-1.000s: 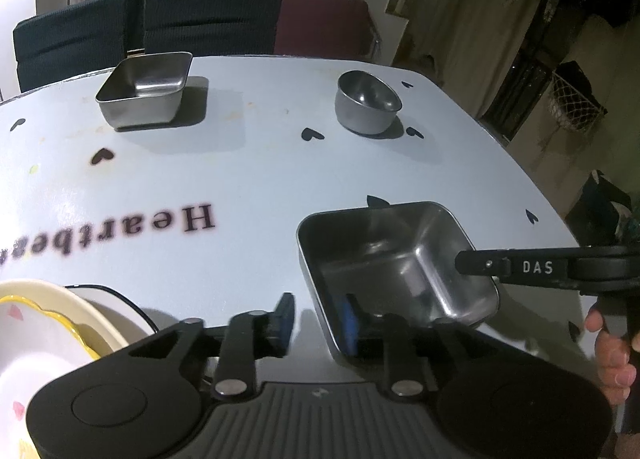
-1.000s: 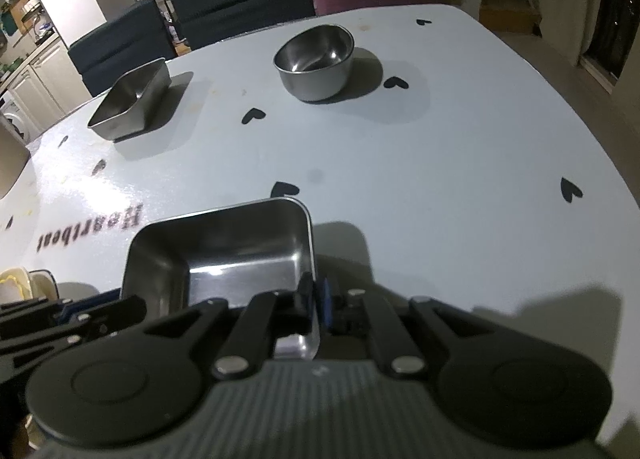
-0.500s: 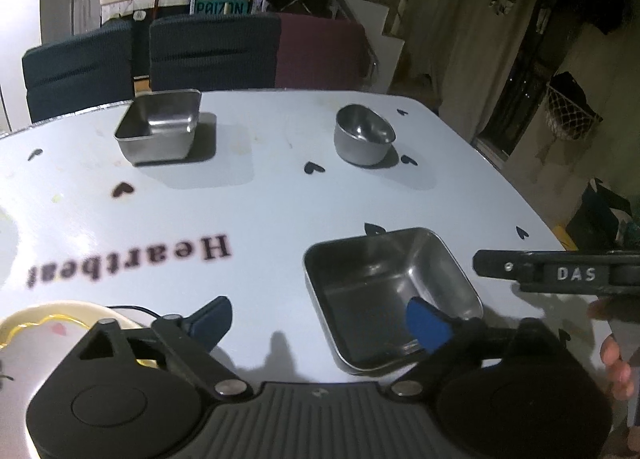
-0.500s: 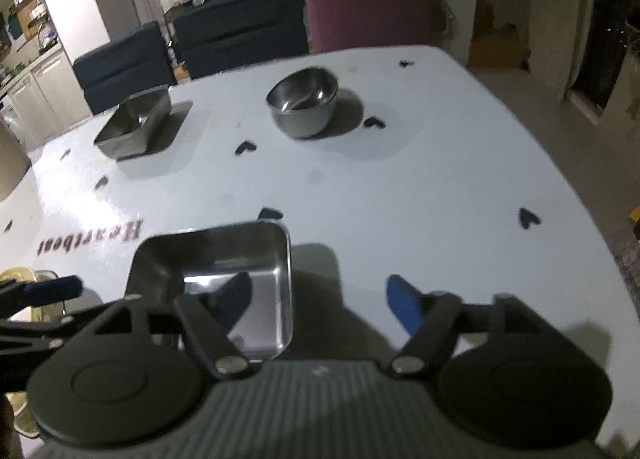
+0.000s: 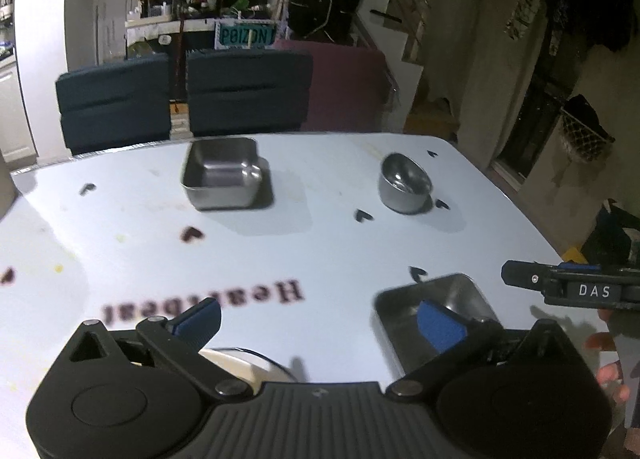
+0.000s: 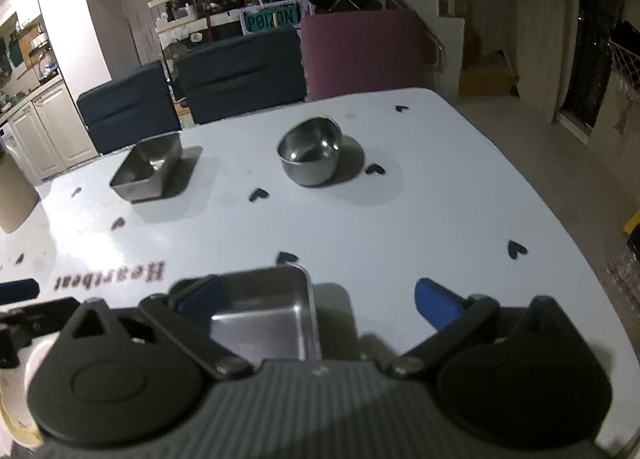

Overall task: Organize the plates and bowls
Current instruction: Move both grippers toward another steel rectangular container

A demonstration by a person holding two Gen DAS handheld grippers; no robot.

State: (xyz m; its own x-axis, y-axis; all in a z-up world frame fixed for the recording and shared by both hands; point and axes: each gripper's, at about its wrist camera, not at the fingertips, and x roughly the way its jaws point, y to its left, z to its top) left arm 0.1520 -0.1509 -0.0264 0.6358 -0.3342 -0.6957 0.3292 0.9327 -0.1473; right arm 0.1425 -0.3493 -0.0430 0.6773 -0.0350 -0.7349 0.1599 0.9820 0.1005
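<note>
both grippers hang jaws wide apart, holding nothing; the left gripper (image 5: pixel 318 317) and right gripper (image 6: pixel 318 295) sit above the near square steel tray (image 6: pixel 268 311) on the table (image 6: pixel 420 219); risk: a low fingertip clips its rim and skids it into the cream plate (image 5: pixel 248 361).

Three shiny metal dishes: a near square tray (image 6: pixel 276 311), a far square tray (image 5: pixel 222 175) and a round bowl (image 6: pixel 310 151). Smooth, glossy pale surface (image 6: pixel 420 227). Matt black plastic left gripper (image 5: pixel 318 323), ribbed grey base.
</note>
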